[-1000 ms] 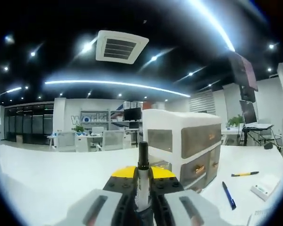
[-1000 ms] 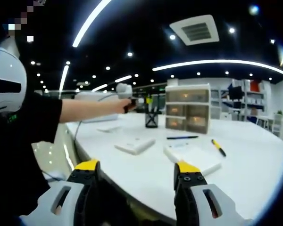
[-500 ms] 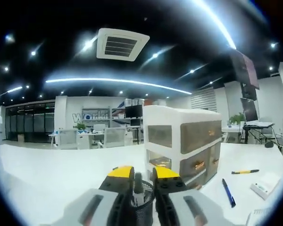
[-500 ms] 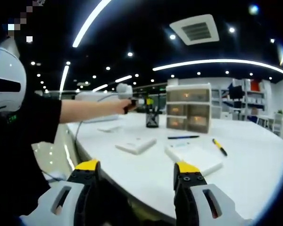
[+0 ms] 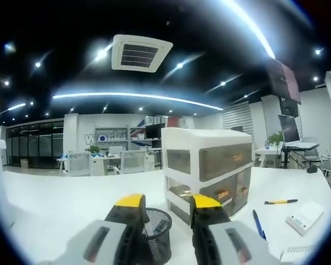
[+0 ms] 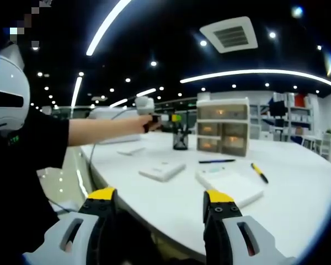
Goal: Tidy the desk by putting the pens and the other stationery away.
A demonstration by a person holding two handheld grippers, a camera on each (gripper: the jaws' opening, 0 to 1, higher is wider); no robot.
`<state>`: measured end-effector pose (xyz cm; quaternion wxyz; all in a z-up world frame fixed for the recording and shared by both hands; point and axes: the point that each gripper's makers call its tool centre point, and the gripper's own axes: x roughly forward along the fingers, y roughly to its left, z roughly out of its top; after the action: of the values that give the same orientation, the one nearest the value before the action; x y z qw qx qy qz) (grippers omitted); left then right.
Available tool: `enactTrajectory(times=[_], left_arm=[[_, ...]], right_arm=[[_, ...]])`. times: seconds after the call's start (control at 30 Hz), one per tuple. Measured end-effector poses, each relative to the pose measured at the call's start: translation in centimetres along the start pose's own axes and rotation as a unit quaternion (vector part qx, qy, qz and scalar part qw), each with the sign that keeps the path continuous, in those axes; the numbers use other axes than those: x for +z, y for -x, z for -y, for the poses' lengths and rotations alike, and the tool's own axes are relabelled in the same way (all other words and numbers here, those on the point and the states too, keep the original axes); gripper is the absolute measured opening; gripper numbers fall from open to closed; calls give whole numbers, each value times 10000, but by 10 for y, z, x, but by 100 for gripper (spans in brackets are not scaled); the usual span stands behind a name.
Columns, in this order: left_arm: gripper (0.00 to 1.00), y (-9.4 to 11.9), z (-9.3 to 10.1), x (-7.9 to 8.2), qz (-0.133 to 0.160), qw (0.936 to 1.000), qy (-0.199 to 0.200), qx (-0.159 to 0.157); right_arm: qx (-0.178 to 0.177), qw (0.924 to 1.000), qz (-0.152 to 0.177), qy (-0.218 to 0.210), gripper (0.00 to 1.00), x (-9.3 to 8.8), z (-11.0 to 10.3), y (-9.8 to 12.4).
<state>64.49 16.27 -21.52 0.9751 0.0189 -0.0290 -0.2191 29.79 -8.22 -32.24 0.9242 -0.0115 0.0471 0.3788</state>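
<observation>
Pens and stationery lying on the white worktop (image 6: 298, 204) beside the drawer unit (image 5: 209, 165).

Left tongs (image 5: 164, 205) are hanging spread over the black mesh pen cup (image 5: 157, 229), nothing between the jaws; the cup is standing just beside the white drawer unit, and what it is holding cannot be told. In the left gripper view a blue pen (image 5: 257, 223) and a yellow-and-black pen (image 5: 280, 202) are lying apart on the worktop, near a small white box (image 5: 303, 216). Right tongs (image 6: 160, 201) are hovering spread and empty at the near edge of the worktop, where a white notepad (image 6: 229, 185) and a flat white case (image 6: 162, 170) are resting; a person's sleeved arm (image 6: 71, 132) is reaching toward the cup.
</observation>
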Motion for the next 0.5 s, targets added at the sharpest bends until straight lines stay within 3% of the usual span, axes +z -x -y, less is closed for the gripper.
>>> enactTrajectory(times=[0.13, 0.5], left_arm=[[39, 11, 11, 1, 34, 9996, 216, -184], [49, 43, 37, -6, -35, 9980, 272, -574]], right_arm=[[50, 10000, 37, 6, 60, 3, -3, -1], [193, 9998, 6, 28, 61, 4, -13, -8]])
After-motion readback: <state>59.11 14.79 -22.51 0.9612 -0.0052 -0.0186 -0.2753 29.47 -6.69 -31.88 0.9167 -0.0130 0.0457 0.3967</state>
